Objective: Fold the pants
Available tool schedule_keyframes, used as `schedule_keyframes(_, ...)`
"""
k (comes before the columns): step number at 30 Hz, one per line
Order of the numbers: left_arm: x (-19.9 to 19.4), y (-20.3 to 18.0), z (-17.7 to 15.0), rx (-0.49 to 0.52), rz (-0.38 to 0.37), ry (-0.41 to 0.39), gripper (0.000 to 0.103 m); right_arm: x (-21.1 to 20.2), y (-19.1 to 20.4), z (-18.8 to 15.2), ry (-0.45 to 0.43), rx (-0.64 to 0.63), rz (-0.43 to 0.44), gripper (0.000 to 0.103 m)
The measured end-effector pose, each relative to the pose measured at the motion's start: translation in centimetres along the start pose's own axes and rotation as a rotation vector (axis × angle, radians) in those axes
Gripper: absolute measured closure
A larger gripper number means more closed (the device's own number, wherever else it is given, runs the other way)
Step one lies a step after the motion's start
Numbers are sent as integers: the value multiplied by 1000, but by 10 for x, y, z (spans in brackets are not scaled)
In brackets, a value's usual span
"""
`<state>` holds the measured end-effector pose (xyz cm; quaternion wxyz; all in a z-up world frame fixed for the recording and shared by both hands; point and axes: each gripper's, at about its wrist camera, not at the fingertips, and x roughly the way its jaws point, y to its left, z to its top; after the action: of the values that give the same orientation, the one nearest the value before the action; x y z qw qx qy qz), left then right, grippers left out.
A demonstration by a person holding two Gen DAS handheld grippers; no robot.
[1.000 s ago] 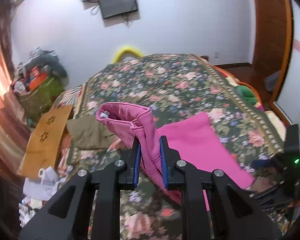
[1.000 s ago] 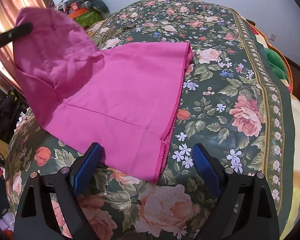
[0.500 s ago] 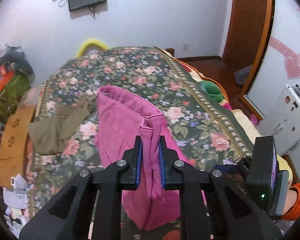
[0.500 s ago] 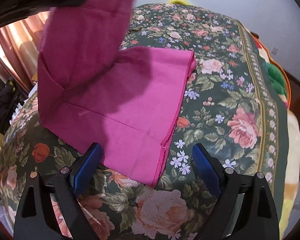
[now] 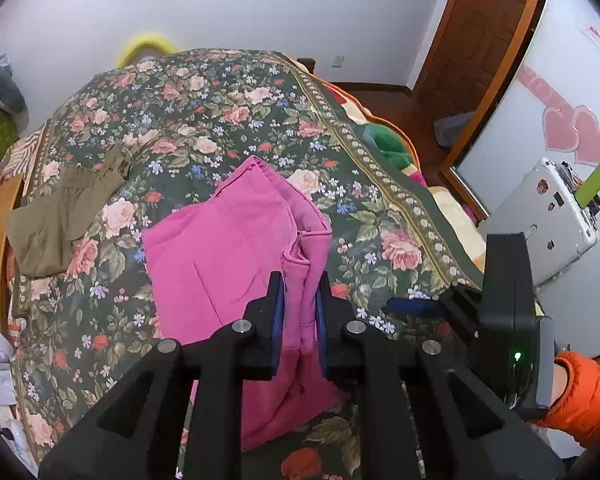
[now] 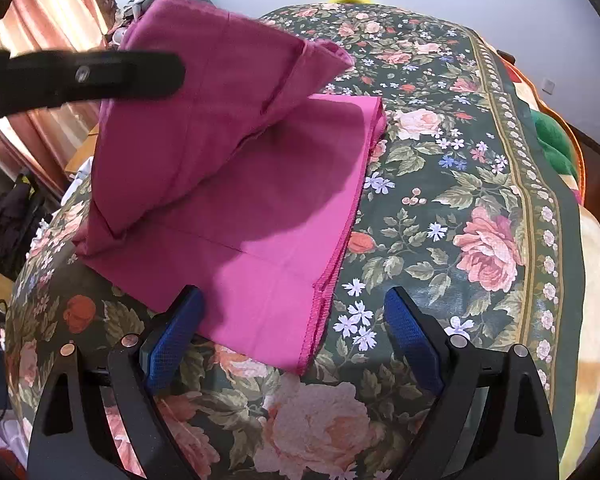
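The pink pants (image 5: pixel 220 248) lie on the floral bedspread (image 5: pixel 204 92). My left gripper (image 5: pixel 299 300) is shut on the pants' waistband and holds that end raised over the lower half. In the right wrist view the lifted end (image 6: pixel 204 120) hangs above the flat leg part (image 6: pixel 268 240), with the left gripper's finger (image 6: pixel 100 74) across it. My right gripper (image 6: pixel 292 340) is open and empty, hovering just above the bed at the pants' near hem. It also shows in the left wrist view (image 5: pixel 412 306).
Olive-brown trousers (image 5: pixel 60 216) lie on the bed's left side. A green cushion (image 5: pixel 388 148) sits at the bed's right edge. A white appliance (image 5: pixel 540 216) and a wooden door (image 5: pixel 480 32) stand to the right. Clutter lies on the floor at left.
My left gripper has carried the waistband end up and over towards the leg hems, folding the pants over themselves. The right gripper has stayed open near the hem.
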<state>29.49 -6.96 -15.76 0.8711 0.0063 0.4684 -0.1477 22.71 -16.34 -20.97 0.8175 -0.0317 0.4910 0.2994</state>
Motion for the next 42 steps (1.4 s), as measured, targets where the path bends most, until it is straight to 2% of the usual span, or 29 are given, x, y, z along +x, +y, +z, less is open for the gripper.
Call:
schedule_keyframes(4, -2, -1, -3, 24, 17, -5, 79, -2, 0, 1, -6, 4, -6, 13)
schedule_keyframes(6, -4, 0, -4, 37, 39, -14, 59, -3, -1, 1, -9, 5, -9, 13)
schedule_keyframes(8, -9, 2, -3, 59, 97, -44, 52, -4, 0, 0, -11, 4, -11, 13)
schedule_keyframes(18, -7, 44, 14, 60, 228, -56, 28, -16, -12, 0, -35, 37, -23, 13)
schedule_keyframes(21, 7, 61, 25, 52, 243, -20, 24, -21, -19, 1, -46, 53, -28, 13)
schedule_keyframes(24, 32, 80, 40, 50, 277, 60, 24, -25, -28, 4, -58, 78, -38, 13)
schedule_keyframes(34, 102, 123, 70, -3, 277, 181, 24, -31, -55, 13, -86, 142, -86, 13)
schedule_keyframes(40, 158, 133, 60, -2, 236, 320, 24, -22, -62, 18, -77, 159, -83, 13)
schedule_keyframes(42, 165, 136, 53, 7, 246, 316, 13, -20, -62, 19, -73, 158, -80, 13)
